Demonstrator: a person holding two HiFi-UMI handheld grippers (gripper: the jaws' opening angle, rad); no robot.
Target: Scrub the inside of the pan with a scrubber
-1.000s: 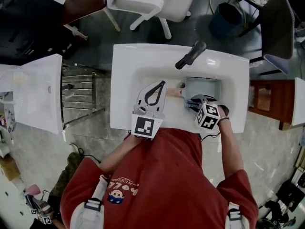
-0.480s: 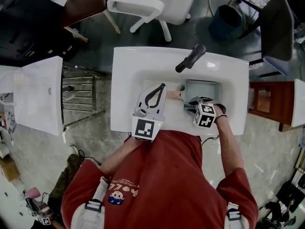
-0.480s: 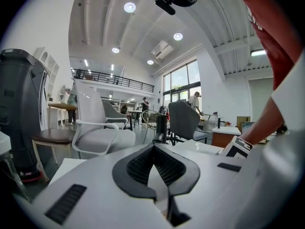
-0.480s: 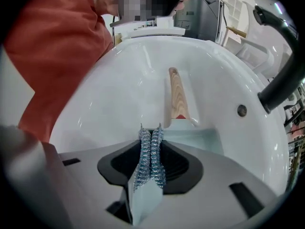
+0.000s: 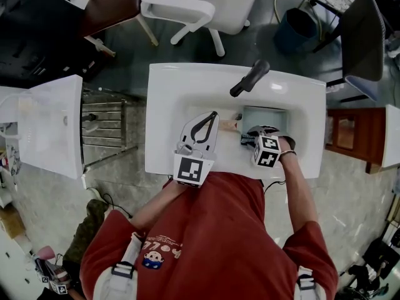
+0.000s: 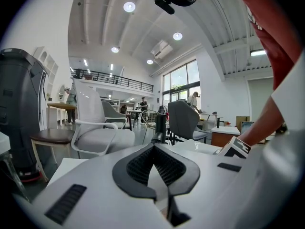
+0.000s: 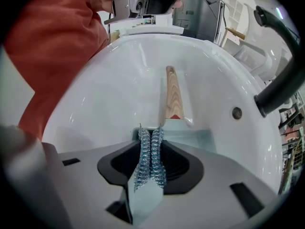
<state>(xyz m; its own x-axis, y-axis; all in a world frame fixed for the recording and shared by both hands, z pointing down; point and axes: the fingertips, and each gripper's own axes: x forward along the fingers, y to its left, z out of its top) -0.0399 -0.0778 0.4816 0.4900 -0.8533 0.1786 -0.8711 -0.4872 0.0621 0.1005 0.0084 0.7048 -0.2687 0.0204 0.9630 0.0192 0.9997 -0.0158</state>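
Head view, looking steeply down. A white sink (image 5: 169,105) fills the centre, with a black tap (image 5: 250,75) at 12 o'clock on its rim. A pale blue-green pan (image 5: 269,114) lies in the basin towards 3 o'clock. Its wooden handle (image 5: 228,124) points from the pan towards 9 o'clock.

The right gripper (image 7: 151,141) hangs over the near edge of the pan. Its jaws pinch a silvery-blue wire scrubber (image 7: 150,162), which stands upright between the pads. In the right gripper view the pan's rim lies just past the scrubber. The handle runs from there towards 12 o'clock across the bare basin, its far end free. Whether the scrubber touches the pan floor cannot be told.

The left gripper (image 6: 153,150) rests over the sink's near rim at 9 o'clock of the pan, close beside the handle's end. Its jaw tips are pressed together with nothing between them. It points out across the room towards a white chair (image 6: 97,132).
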